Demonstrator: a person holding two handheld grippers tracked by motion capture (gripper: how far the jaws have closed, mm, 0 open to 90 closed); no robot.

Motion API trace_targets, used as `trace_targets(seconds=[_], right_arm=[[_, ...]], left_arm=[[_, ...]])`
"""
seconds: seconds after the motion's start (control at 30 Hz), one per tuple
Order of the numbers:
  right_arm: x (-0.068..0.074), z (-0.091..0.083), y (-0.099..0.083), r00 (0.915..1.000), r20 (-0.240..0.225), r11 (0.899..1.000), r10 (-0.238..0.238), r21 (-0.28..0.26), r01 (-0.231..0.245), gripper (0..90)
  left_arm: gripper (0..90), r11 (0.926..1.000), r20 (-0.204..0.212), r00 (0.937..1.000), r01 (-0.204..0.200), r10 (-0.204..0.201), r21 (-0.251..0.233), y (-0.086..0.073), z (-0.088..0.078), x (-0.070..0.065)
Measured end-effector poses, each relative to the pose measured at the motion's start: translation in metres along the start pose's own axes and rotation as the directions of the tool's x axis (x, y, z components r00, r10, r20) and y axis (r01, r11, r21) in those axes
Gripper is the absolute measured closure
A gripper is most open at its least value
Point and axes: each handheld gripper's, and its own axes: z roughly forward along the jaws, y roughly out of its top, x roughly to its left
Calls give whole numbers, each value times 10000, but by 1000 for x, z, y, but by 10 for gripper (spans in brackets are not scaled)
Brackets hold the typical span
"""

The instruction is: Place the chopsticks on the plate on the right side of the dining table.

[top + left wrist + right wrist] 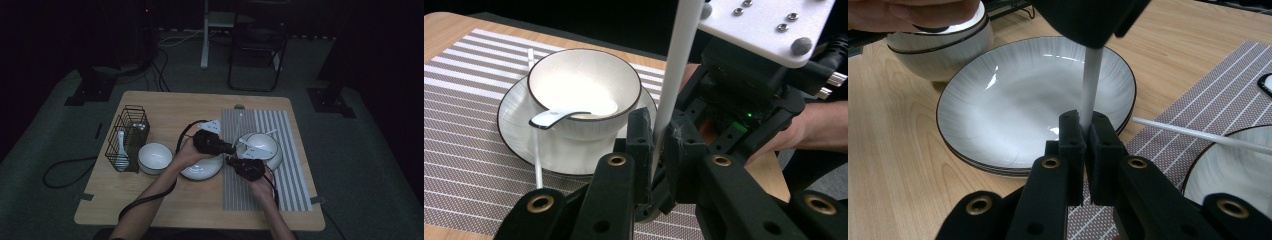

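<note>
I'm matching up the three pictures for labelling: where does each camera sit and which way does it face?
High view: above the person's side, looking forward and down on the table; both forearms enter from below.
Left gripper view: rides the left gripper, facing the bowl on its saucer; its jaws pinch a white chopstick.
Right gripper view: rides the right gripper, facing the plate.
Both gripper views share the chopstick.

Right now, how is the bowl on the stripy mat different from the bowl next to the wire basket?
The bowl on the stripy mat stands on a plate; the bowl beside the wire basket stands straight on the wooden table. The first has a spoon resting in it; the second has none. Both are white, round and upright.
</note>
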Motion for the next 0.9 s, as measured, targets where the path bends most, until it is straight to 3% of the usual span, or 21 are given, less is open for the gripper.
trace_targets(seconds=[0.2, 0.33, 0.43, 0.67, 0.9], right_arm=[[0, -1, 0, 10000, -34, 10000, 90, -25, -90, 861], [2, -4, 1, 9999, -3, 9997, 143, -208, -143, 771], [8, -4, 4, 9998, 49, 9998, -197, -50, 197, 738], [18, -1, 8, 9968, -403, 9973, -688, -287, 676, 719], [14, -2, 5, 9973, -325, 9978, -655, -140, 651, 705]], left_arm=[[860, 10000, -260, 9997, -48, 48, -15, 0, 0, 0], [862, 10000, -466, 9989, 35, -35, 13, -1, 1, 2], [863, 10000, -414, 9991, 20, -20, 5, 0, 3, 1], [864, 9991, -581, 9980, -215, 236, 362, 2, 12, -2], [863, 9995, -904, 9959, -53, 80, 301, 0, 7, 2]])
